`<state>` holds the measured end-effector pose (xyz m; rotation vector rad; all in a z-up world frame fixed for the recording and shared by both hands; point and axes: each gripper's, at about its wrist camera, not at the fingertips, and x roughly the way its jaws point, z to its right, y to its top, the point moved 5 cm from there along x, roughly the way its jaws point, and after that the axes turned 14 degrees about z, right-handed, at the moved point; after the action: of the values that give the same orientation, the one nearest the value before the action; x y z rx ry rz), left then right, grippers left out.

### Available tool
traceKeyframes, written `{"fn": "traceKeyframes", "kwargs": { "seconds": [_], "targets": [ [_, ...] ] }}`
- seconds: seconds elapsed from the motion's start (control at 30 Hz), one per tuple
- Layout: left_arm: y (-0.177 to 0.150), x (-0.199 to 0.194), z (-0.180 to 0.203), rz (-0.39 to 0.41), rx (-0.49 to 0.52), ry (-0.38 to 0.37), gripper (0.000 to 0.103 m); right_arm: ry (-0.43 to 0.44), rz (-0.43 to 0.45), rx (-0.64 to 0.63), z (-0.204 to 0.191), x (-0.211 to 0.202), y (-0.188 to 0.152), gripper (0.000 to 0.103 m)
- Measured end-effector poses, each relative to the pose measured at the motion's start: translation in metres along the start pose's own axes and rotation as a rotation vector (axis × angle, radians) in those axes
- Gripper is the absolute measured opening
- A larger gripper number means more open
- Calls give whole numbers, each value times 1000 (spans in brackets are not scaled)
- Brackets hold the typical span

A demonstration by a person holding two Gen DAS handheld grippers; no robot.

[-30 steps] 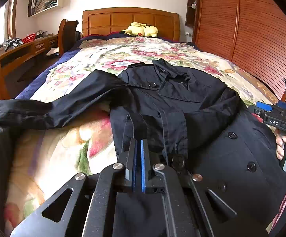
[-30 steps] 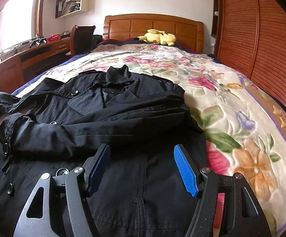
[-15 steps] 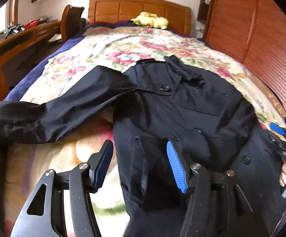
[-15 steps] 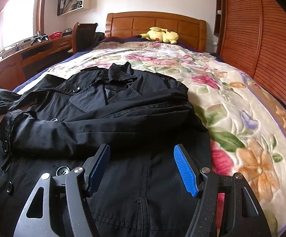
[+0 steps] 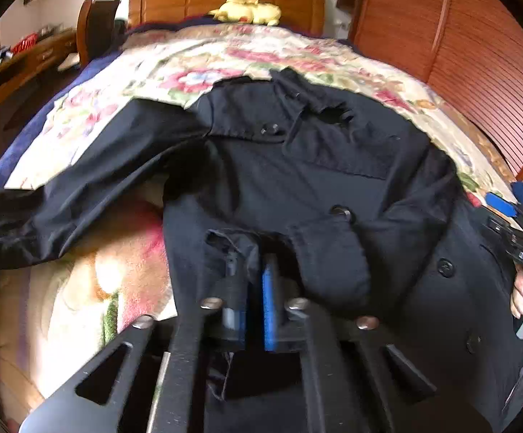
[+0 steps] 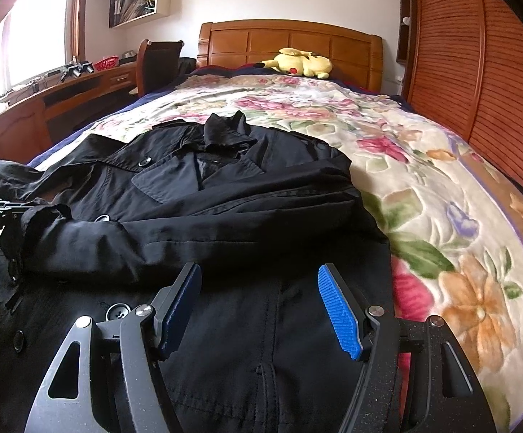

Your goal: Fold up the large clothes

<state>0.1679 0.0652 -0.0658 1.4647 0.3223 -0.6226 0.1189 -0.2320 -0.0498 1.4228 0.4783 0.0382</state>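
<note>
A large black coat [image 5: 315, 166] lies front up on the floral bed cover, collar toward the headboard; it also shows in the right wrist view [image 6: 196, 209]. One sleeve [image 5: 63, 195] stretches out to the left; the other sleeve [image 6: 189, 231] lies folded across the chest. My left gripper [image 5: 252, 288] is shut on the coat's cuff strap near the folded sleeve's end [image 5: 326, 252]. My right gripper [image 6: 258, 299] is open and empty, low over the coat's lower right part; it also shows at the right edge of the left wrist view [image 5: 514, 209].
The bed [image 6: 442, 198] has a floral cover and a wooden headboard [image 6: 290, 39] with a yellow plush toy [image 6: 303, 63]. A wooden slatted wall [image 6: 478, 72] runs along the right. A desk [image 6: 63, 90] and chair [image 6: 158, 61] stand on the left.
My left gripper opened half a second ago, then shut again on the coat's fabric by the folded sleeve's cuff. My right gripper stayed open and barely moved.
</note>
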Motion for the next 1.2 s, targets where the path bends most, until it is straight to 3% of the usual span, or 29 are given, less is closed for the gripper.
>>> {"fn": "traceKeyframes", "kwargs": {
  "seconds": [0.27, 0.77, 1.07, 1.13, 1.2],
  "targets": [
    [-16, -73, 33, 158, 69, 6, 4, -6, 9, 10, -2, -4, 2, 69],
    [-84, -103, 61, 109, 106, -6, 4, -15, 52, -27, -14, -31, 1, 69],
    [-84, -133, 51, 153, 63, 16, 5, 10, 71, -31, -17, -40, 4, 69],
    [-79, -142, 45, 178, 46, 25, 10, 15, 72, -31, -19, -39, 5, 69],
    [-71, -147, 37, 207, 31, 38, 26, 19, 73, -32, -22, -39, 5, 69]
  ]
}}
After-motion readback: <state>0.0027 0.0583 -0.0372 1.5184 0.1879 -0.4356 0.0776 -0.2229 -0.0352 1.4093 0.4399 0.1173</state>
